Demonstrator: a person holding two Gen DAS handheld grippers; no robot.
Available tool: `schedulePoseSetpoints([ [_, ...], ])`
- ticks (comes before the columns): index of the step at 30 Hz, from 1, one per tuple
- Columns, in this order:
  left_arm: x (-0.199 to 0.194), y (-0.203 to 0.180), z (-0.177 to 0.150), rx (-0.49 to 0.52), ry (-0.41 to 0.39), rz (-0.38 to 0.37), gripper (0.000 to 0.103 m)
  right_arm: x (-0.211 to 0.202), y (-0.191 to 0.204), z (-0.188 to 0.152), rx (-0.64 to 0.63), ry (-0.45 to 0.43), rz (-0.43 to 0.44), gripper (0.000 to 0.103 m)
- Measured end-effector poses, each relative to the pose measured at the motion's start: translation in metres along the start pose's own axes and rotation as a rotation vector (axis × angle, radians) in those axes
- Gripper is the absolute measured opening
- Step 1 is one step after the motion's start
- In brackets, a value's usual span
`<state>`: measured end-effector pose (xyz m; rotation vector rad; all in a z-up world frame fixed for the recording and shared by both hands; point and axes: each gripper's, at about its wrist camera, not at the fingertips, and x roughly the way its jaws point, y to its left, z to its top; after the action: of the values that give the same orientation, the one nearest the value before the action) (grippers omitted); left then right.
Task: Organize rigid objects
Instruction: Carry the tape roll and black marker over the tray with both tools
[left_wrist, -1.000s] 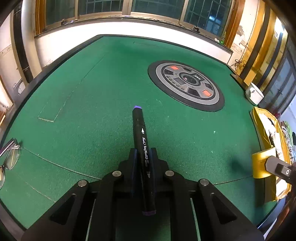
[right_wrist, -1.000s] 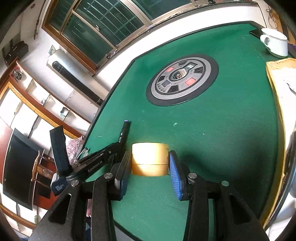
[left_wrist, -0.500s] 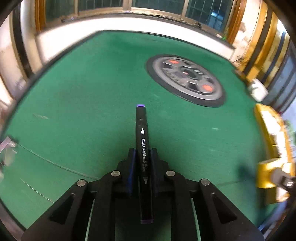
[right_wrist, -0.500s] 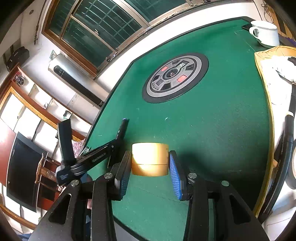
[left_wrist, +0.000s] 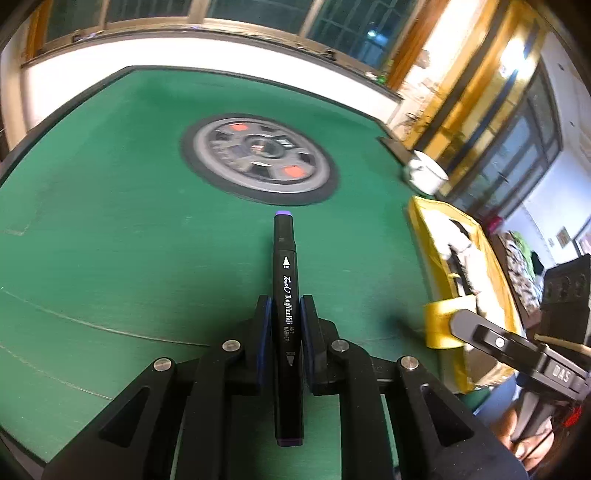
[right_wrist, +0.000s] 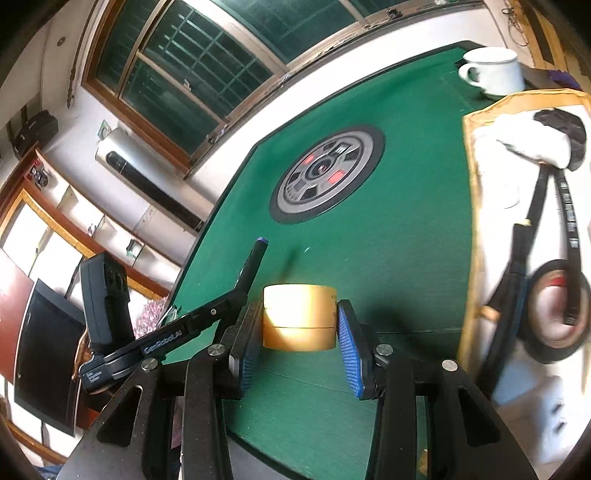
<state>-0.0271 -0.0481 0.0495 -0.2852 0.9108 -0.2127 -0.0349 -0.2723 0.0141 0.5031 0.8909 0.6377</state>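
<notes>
You are mid-carry with both pieces in hand and nothing set down yet. Your left tool (left_wrist: 286, 332) is pressed together on a black marker (left_wrist: 285, 295), which lies lengthwise between the pads with its purple-capped tip sticking out ahead over the green table (left_wrist: 110, 240). Your right tool (right_wrist: 300, 332) pinches a yellow tape roll (right_wrist: 299, 317) across its width, blue pads on either side, and it is held above the table's near edge.

The likely destination is the yellow tray (right_wrist: 469, 206) along the right side, which already holds a black tape roll (right_wrist: 557, 310), a black strap and a white bundle. Neither the marker nor the yellow roll is over the tray so far; both sit just beside its near corner. What remains, as I judge it, is to bring each one over and release it.

Both tools tilt downward toward the table, side by side, the left one steeper. A white cup (right_wrist: 491, 70) stands at the far corner.
</notes>
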Motion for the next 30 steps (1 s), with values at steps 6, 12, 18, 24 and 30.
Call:
schedulePoseSetpoints([
  [6, 0.001, -0.049, 0.006, 0.069, 0.019, -0.099, 0.013, -0.034, -0.015, 0.002, 0.021, -0.080, -0.022, 0.036],
  [12, 0.003, -0.097, 0.007, 0.149, 0.040, -0.174, 0.013, -0.068, -0.033, 0.004, 0.059, -0.157, -0.052, 0.036],
  [18, 0.007, -0.142, 0.005, 0.236, 0.043, -0.208, 0.013, -0.094, -0.056, 0.006, 0.103, -0.219, -0.083, 0.036],
  [24, 0.013, -0.186, -0.001, 0.325, 0.032, -0.216, 0.013, -0.114, -0.073, 0.005, 0.124, -0.260, -0.111, 0.036],
  [30, 0.031, -0.215, -0.006, 0.384, 0.039, -0.205, 0.013, -0.130, -0.091, 0.005, 0.152, -0.290, -0.149, 0.036],
])
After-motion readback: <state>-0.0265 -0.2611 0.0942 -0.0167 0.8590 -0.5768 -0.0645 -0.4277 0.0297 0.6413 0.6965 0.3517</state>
